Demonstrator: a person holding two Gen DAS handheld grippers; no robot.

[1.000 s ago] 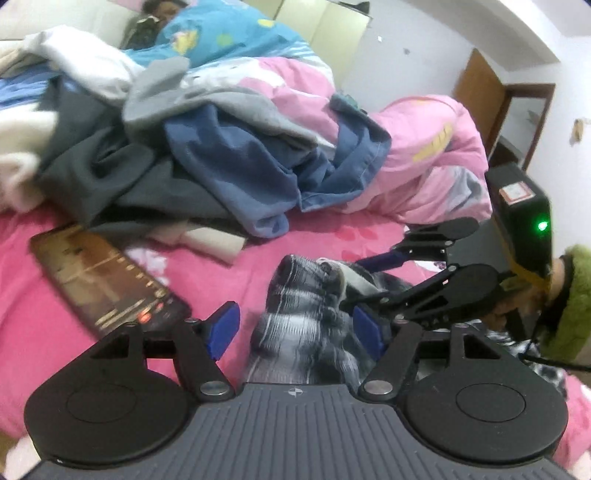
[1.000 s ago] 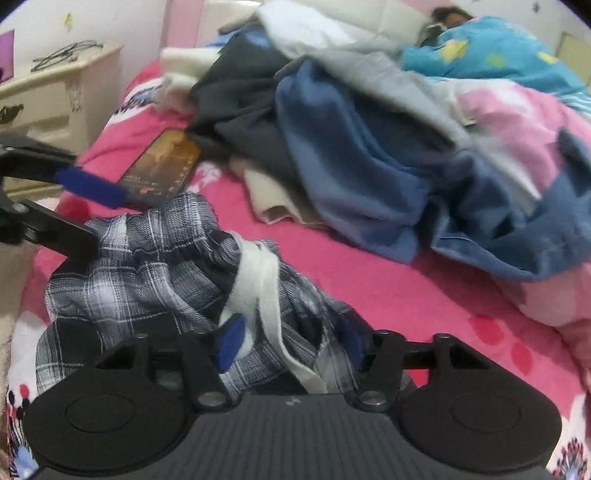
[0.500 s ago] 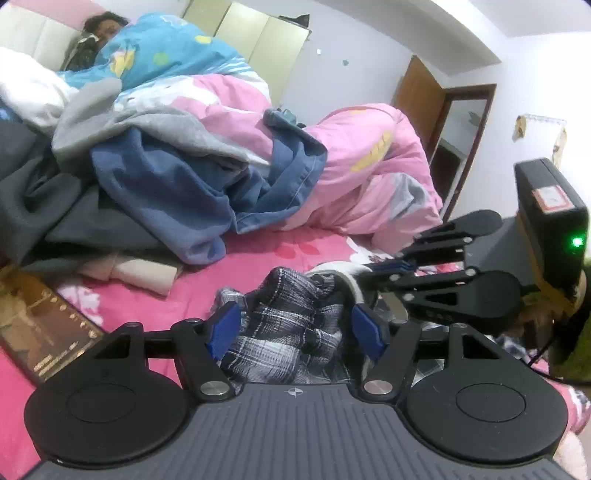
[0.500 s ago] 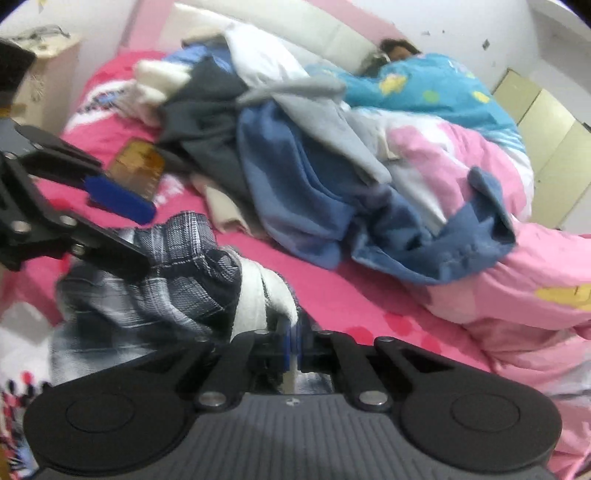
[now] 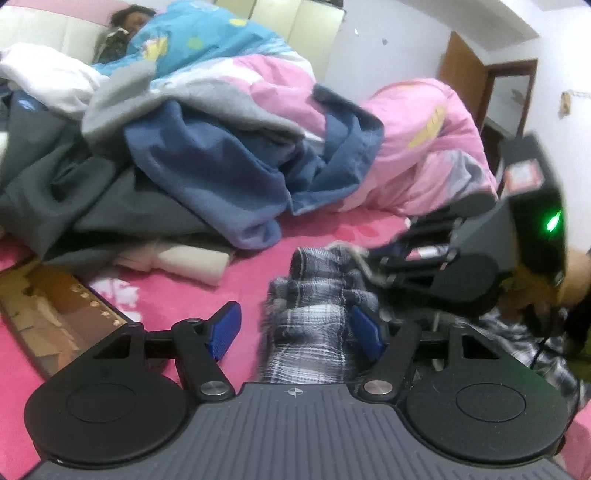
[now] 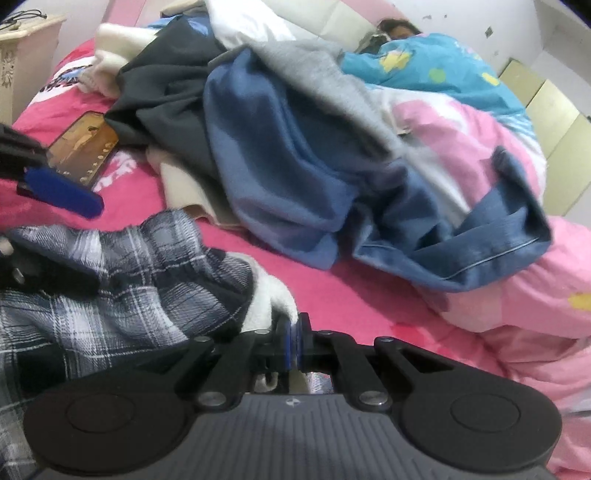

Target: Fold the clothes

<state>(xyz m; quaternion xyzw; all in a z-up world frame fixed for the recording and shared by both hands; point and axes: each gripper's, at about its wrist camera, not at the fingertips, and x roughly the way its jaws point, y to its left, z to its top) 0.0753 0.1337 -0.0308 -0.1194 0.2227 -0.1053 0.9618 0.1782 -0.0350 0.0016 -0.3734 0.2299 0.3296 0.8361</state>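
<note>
**Plaid garment: condition and grip**

The plaid garment (image 6: 122,273) is black, grey and white checked, crumpled, white-lined, lying on the pink bed sheet (image 6: 332,288). Right hand-held gripper (image 6: 294,334): pads together, clamping the white lining edge. Left hand-held gripper (image 5: 295,330): pads apart, straddling a bunched fold.

Clothes on a bed.
A crumpled black-and-white plaid garment (image 6: 110,273) lies on the pink-sheeted bed (image 6: 332,280), before a heap of blue and grey clothes (image 6: 280,147); a flat smartphone (image 6: 83,151) lies left.

Two grippers (image 5: 295,328) (image 6: 294,334), one plaid garment (image 6: 122,273), one phone (image 6: 83,157), one clothes heap (image 6: 258,147), one sleeper (image 6: 399,29).
</note>
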